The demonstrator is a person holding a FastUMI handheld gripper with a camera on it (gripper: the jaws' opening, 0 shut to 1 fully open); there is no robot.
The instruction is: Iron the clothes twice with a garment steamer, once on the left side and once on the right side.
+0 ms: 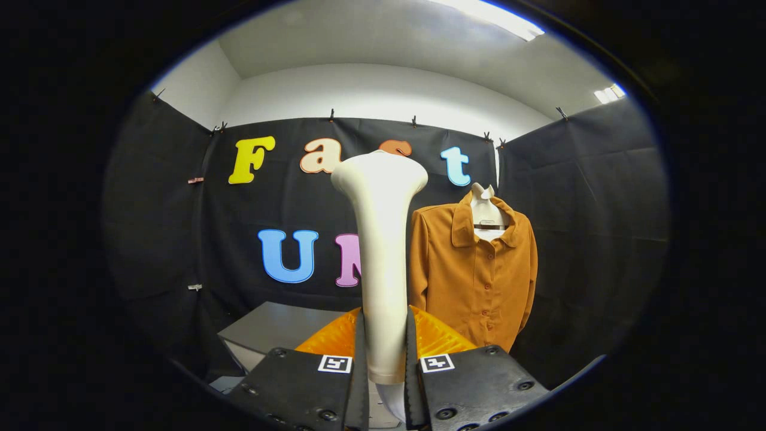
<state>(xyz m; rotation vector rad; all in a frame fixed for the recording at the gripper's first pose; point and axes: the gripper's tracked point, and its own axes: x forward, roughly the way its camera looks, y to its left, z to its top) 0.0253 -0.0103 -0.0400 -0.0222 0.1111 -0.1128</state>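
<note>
The gripper (385, 365) clamps both fingers on the handle of a cream garment steamer (381, 239), held upright with its head raised, just left of an orange button-up shirt (476, 269) hanging on a white hanger against the booth wall. Neither ironing pass appears begun; the next move calls for bringing the head onto the shirt's left side.

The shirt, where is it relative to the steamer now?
The orange shirt hangs on a hanger beyond the tongs, just right of the upright steamer they grip.
</note>
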